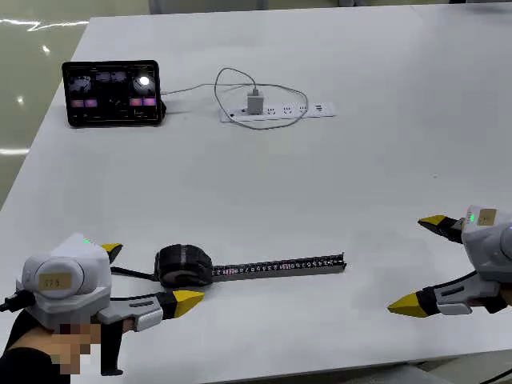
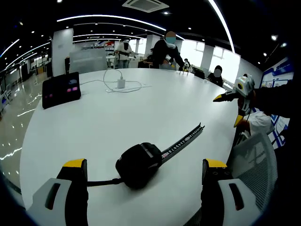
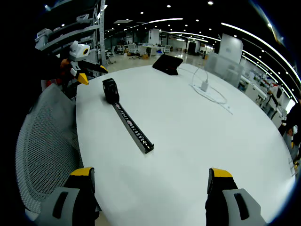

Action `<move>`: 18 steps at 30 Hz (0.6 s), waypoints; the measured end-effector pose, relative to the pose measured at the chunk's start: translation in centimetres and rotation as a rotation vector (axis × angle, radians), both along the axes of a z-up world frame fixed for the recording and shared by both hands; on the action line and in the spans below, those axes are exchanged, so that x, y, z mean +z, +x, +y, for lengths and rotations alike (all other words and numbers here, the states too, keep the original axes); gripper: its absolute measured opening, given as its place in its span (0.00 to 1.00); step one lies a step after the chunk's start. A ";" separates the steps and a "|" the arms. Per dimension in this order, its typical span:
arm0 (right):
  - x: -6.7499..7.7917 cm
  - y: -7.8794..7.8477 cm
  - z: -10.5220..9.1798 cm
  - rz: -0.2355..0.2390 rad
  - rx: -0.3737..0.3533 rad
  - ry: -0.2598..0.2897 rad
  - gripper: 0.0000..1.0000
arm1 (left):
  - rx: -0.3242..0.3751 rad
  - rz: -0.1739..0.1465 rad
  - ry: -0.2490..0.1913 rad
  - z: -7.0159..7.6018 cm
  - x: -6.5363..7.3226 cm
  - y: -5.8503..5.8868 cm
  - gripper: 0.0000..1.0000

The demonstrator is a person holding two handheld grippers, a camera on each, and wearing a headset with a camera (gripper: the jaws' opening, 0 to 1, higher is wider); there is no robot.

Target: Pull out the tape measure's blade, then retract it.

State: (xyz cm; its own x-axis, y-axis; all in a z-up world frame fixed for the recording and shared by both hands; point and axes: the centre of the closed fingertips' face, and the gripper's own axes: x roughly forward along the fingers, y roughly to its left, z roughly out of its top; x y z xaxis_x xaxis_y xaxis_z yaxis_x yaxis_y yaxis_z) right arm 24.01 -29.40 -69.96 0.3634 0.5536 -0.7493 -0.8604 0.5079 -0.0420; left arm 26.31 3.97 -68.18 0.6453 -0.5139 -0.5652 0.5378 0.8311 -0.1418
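So the tape measure (image 1: 183, 266) sits on the white desk (image 1: 320, 184) by its near edge, toward the left corner, with the blade (image 1: 280, 266) pulled out flat to the right along that edge. The left gripper (image 1: 152, 274) has its jaws apart around the case, not clamping it. The right gripper (image 1: 418, 262) is also spread wide, near the right edge, well clear of the blade tip.

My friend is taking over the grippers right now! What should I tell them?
Left gripper: open, empty; the tape measure lies just ahead of its jaws, not gripped.
Right gripper: open, empty, apart from the blade's far end.
The blade lies flat on the white table, pointing toward the right gripper.
Done: blade pulled out.
Left: retract it.
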 end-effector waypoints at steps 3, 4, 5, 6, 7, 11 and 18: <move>-0.3 0.3 0.2 0.010 0.034 -0.026 0.99 | 0.066 0.016 -0.036 0.0 0.2 0.5 0.99; -0.3 0.3 0.2 0.012 0.041 -0.030 0.99 | 0.067 0.025 -0.065 -0.4 0.3 0.4 0.99; -0.3 0.5 0.3 0.013 0.048 -0.033 0.99 | 0.044 0.009 -0.096 -1.0 0.7 0.5 0.99; -0.3 0.7 0.4 0.013 0.058 -0.036 0.99 | 0.052 -0.007 -0.087 -1.1 0.9 0.7 0.99; -0.3 0.9 0.4 0.013 0.064 -0.035 0.99 | 0.057 -0.012 -0.075 -1.2 0.9 0.8 0.99; -0.8 1.5 0.5 0.032 0.094 -0.076 0.99 | 0.085 -0.014 -0.031 -1.9 0.6 1.3 0.99; -1.9 2.7 1.2 0.033 0.156 -0.122 0.99 | 0.125 0.000 0.003 -2.7 -0.6 2.1 0.99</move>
